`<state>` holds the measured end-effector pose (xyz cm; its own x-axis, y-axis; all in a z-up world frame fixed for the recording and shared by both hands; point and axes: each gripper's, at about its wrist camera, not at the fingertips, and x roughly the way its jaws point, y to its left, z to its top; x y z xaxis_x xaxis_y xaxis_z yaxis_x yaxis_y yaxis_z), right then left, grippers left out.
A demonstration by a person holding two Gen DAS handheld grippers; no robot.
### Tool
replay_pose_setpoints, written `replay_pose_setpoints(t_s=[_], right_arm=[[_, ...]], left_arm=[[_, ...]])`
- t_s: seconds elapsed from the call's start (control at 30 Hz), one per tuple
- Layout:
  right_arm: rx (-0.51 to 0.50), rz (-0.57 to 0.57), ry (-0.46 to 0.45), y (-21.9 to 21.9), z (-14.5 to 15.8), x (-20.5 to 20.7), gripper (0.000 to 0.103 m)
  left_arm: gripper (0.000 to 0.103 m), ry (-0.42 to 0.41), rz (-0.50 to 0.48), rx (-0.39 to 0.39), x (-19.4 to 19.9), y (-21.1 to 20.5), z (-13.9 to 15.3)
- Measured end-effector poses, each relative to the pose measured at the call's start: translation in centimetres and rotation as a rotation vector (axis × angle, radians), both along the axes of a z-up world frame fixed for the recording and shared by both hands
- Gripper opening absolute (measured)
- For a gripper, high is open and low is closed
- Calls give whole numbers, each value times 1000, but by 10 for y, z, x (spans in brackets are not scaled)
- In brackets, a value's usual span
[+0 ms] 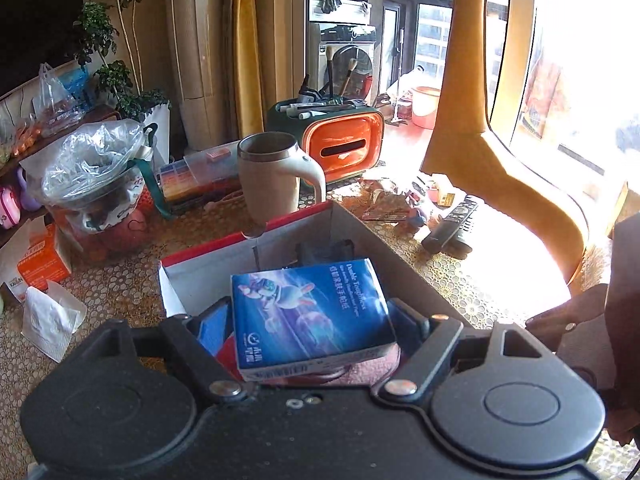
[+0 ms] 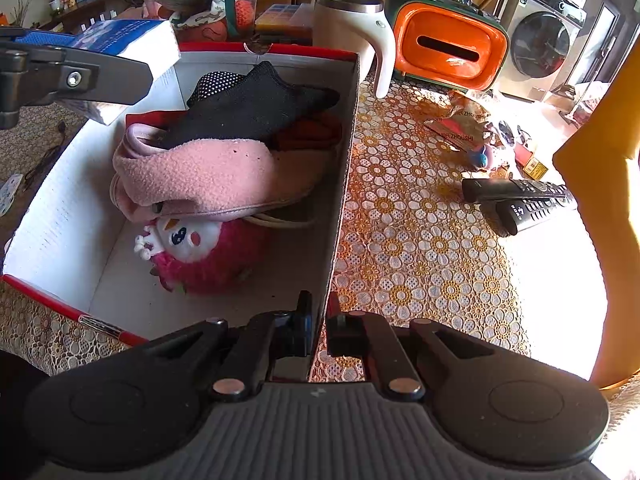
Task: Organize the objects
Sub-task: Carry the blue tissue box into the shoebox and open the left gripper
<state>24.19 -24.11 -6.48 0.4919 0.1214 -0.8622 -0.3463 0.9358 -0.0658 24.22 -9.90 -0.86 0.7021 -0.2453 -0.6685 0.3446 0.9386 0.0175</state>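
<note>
Red item point(image 2: 308, 130) mostly buried under black slipper point(image 2: 256, 108), remote point(image 2: 532, 208) buttons unreadable

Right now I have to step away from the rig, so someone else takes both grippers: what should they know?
Left gripper: clamped on the blue tissue pack, held above the open cardboard box.
Right gripper: shut on the box's right wall, steadying it.
In the box: pink fleece slipper, black slipper, pink plush toy.
Left: lower and release the tissue pack inside. On the table outside, two remotes, cream mug and snack wrappers probably need sorting too.
</note>
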Motion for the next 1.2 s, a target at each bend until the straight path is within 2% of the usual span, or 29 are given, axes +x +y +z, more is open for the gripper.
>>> replay_pose_setpoints(t_s=[0.23,0.67,0.83,0.9,1.2], right_arm=[[3,1,0,0,0,0,6],[13,0,1,-2,-1,0,7],[14,0,0,-2,-1,-1,7],[13,-2,0,-1,-1,-1,7],[12,-5,1,-1,-1,-2,7]], left_arm=[[80,17,5,13,19,-16,-13],[80,116,36,23,46,-18,-43],[82,145,50,-41,51,-6,-46],[87,144,52,-67,50,-2,-45],[89,130,49,-101,39,8,-37]])
